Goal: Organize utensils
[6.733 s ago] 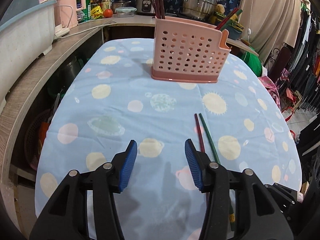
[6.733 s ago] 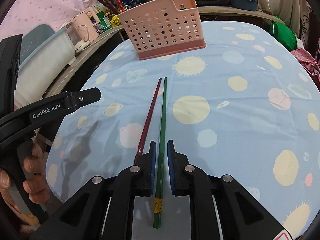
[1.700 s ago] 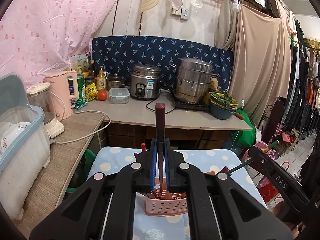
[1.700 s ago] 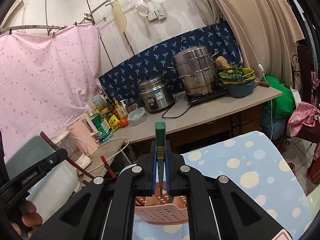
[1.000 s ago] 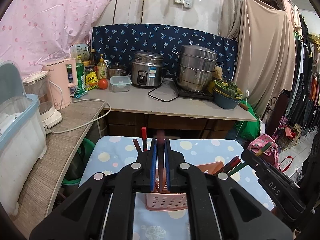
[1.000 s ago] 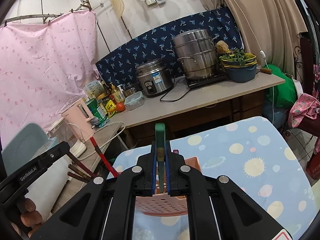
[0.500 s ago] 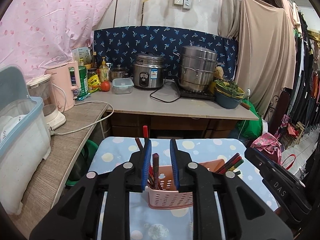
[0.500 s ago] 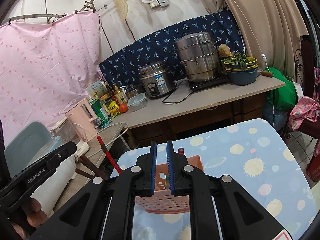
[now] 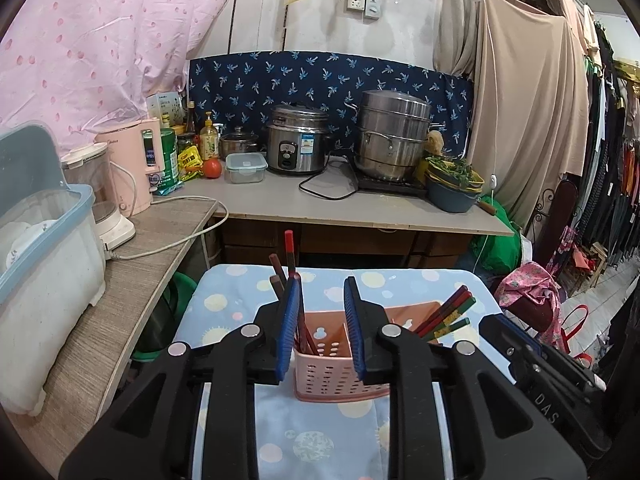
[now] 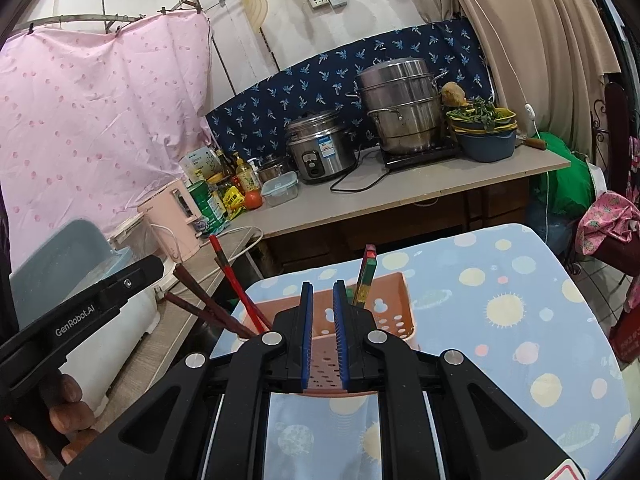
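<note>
With both chopsticks dropped upright into the pink holder [image 9: 340, 360], left gripper [image 9: 322, 332] jaws have just been opening, empty; right gripper [image 10: 320, 332] jaws narrowly parted, empty, directly above it.

Pink perforated basket [image 9: 336, 376] on pale-blue tablecloth [image 9: 320, 432] with yellow dots.

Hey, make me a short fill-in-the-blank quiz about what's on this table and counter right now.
1. The chopsticks stand in a perforated holder whose colour is ____.
2. Between the pads of the left gripper there is ____.
3. The tablecloth is light ____ with pale dots.
4. Beside the rice cooker on the counter stands a stacked steel ____.

Missing words: pink; nothing; blue; steamer
</note>
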{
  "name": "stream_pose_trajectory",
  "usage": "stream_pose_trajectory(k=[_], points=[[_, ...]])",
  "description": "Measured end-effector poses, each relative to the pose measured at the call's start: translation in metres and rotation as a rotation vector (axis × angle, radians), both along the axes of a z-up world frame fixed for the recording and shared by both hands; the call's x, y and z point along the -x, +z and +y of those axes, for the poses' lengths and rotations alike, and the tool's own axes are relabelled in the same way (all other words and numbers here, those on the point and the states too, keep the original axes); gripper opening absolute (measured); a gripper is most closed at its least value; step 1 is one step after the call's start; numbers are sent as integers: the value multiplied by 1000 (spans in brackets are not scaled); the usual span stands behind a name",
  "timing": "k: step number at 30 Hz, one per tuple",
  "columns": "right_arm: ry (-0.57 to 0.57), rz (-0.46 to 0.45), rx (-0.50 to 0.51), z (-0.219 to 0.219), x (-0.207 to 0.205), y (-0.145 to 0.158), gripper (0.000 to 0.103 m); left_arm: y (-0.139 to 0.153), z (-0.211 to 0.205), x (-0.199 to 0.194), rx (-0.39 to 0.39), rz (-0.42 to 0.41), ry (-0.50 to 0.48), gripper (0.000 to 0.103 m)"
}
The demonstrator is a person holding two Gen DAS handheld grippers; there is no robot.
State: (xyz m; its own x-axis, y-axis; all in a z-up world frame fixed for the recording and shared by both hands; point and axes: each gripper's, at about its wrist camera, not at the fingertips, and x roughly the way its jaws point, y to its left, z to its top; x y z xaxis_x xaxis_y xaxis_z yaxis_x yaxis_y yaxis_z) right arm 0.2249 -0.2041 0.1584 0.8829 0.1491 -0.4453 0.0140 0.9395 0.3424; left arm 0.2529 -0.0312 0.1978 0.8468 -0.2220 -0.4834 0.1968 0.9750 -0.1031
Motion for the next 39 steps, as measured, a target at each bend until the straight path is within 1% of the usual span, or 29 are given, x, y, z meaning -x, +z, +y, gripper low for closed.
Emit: stream_pose_trajectory(k=[6,8,11,14,20,26,28,32,36,39], points=[[12,7,1,5,12,-4,12,-3,-2,11,-6,1,-4,22],[17,11,1,6,14,-5,12,-4,-2,15,-8,3,-3,27],[13,11,16,10,23,-7,19,-7,-3,21,-15,1,-2,29],[17,20,31,13,31,-11,19,-10,-4,26,-21,8,-4,29],[25,49,44,16,41,-19,19,-21,-5,36,-36,26,-3,33],[29,81,69,20,49,-29,21,-36,-4,44,-44,60,-4,34],[22,96,79,21,51,-33,25,-41,-4,47,-49,70,-3,36],[16,118,90,22,56,-39,30,-50,-3,52,-54,83,5,43],[5,134,114,22,60,-44,33,-58,-1,57,-58,100,9,44],[-2,143,141,24,65,-48,37,-64,1,60,-59,108,16,50]])
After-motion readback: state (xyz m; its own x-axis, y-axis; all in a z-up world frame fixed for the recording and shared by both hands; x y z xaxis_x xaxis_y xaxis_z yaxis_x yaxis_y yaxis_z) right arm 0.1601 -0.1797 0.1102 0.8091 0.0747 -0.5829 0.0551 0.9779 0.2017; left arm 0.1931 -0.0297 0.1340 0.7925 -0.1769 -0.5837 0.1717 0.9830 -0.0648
